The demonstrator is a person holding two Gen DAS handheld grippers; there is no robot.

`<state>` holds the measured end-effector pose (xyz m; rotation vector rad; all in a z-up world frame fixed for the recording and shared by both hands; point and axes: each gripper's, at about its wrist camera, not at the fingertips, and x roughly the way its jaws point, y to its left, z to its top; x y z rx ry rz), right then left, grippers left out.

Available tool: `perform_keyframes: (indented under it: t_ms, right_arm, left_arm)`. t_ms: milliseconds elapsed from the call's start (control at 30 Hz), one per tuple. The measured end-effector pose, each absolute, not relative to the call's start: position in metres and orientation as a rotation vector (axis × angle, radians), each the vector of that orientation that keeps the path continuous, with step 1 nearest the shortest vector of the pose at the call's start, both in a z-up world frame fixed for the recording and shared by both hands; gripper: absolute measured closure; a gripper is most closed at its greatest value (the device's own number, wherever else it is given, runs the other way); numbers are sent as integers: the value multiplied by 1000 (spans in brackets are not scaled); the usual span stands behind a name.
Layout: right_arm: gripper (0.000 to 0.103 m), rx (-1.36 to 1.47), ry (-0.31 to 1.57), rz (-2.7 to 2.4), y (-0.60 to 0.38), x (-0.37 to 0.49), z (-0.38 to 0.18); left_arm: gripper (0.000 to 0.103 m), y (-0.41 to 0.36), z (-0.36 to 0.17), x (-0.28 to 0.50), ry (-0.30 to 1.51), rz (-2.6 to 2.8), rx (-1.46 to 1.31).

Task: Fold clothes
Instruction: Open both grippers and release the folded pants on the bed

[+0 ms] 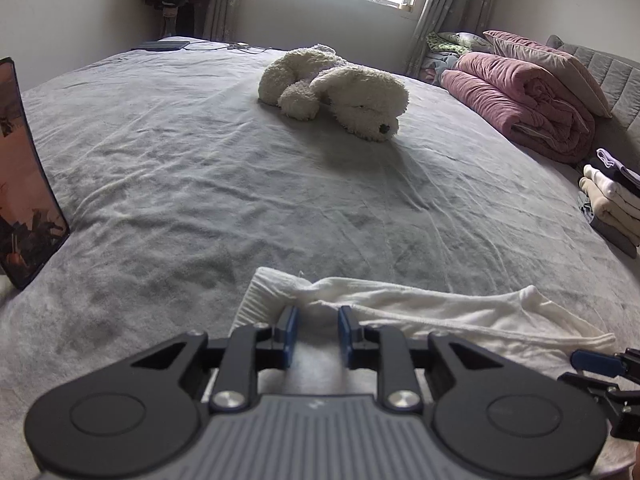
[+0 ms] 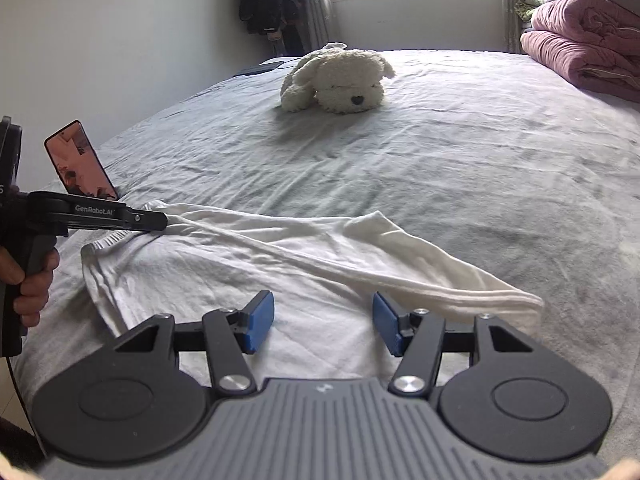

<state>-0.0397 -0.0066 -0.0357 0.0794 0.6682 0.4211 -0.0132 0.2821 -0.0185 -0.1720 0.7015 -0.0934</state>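
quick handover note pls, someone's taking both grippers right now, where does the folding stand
Left gripper: jaws open, at the ribbed end of the white garment, gripping nothing.
Right gripper: jaws open wide over the garment's near edge, holding nothing.
The garment lies on the grey bed, partly folded over lengthwise and rumpled.
Done: a stack of folded clothes beside the pink quilt.
Left: smooth it, finish folding, stack it.

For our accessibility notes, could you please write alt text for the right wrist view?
The right claw, jaws open and empty, hovers over a rumpled white cotton garment spread on a grey-sheeted bed. At left, a hand holds the left claw at the garment's far corner. Beyond lie a cream plush dog and folded pink quilts.
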Motion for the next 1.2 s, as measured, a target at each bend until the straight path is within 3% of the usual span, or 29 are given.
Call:
perform_keyframes:
  t_ms: [67, 200, 433, 1067, 1200]
  right_arm:
    - [44, 88, 661, 423, -15, -41, -35]
    - [38, 76, 652, 431, -33, -49, -31]
    - [34, 111, 661, 428, -62, -62, -25]
    - [35, 304, 754, 321, -117, -94, -22]
    - [45, 376, 815, 360, -121, -99, -27]
  left_arm:
    - [65, 279, -14, -15, 667, -113, -183]
    - [40, 266, -6, -17, 601, -156, -189]
    - [16, 222, 0, -20, 545, -280, -171]
    - [14, 119, -2, -52, 535, -536, 82]
    - [15, 106, -2, -58, 540, -569, 124]
